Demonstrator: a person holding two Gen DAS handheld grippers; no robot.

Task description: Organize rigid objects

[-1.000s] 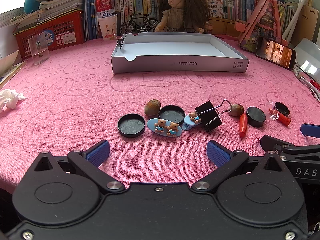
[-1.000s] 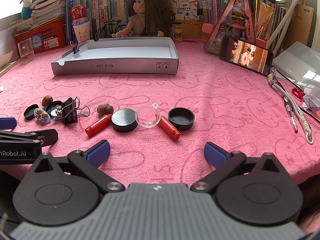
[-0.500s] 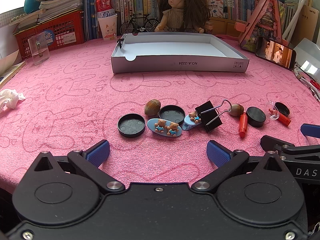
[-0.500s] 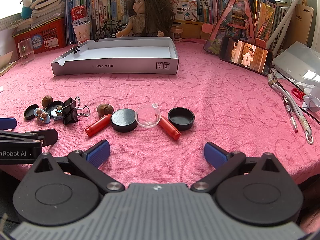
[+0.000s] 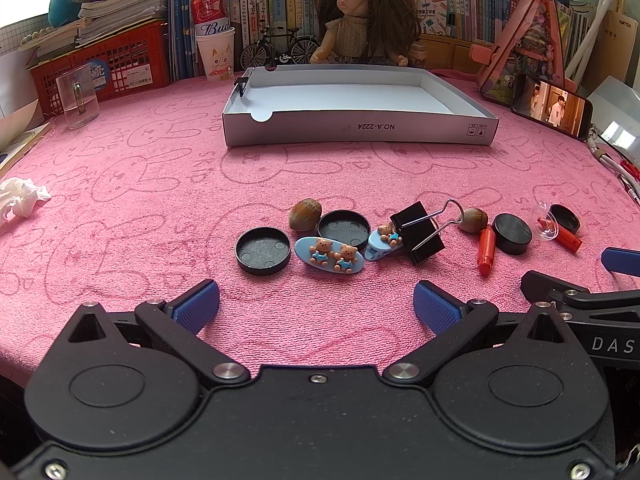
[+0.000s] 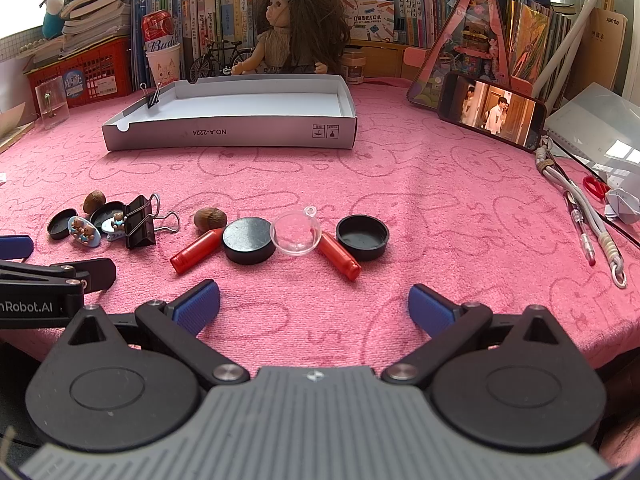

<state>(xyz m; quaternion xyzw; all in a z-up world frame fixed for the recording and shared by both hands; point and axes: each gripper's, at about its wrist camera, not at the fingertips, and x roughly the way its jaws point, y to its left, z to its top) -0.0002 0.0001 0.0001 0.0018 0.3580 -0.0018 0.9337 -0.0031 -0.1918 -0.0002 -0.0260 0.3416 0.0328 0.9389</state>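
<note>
Small items lie in a row on the pink cloth: a black cap [image 5: 263,249], a nut [image 5: 305,213], a blue bear clip [image 5: 329,256], a black binder clip [image 5: 418,233], a red tube [image 5: 485,250] and a black puck [image 5: 512,234]. The right wrist view adds a clear half-dome [image 6: 295,234], a second red tube [image 6: 339,256] and a black cap [image 6: 362,237]. An empty white box lid [image 5: 360,130] stands behind them. My left gripper [image 5: 316,306] is open just short of the bear clip. My right gripper [image 6: 314,306] is open in front of the half-dome.
Behind the box lid [image 6: 228,134] sit a doll [image 6: 298,30], a toy bicycle [image 5: 280,48], books and a red basket [image 5: 104,66]. A phone [image 6: 491,114] leans at the right, with pens and a cord [image 6: 588,220] near it. A glass [image 5: 77,100] and crumpled tissue [image 5: 20,200] lie left.
</note>
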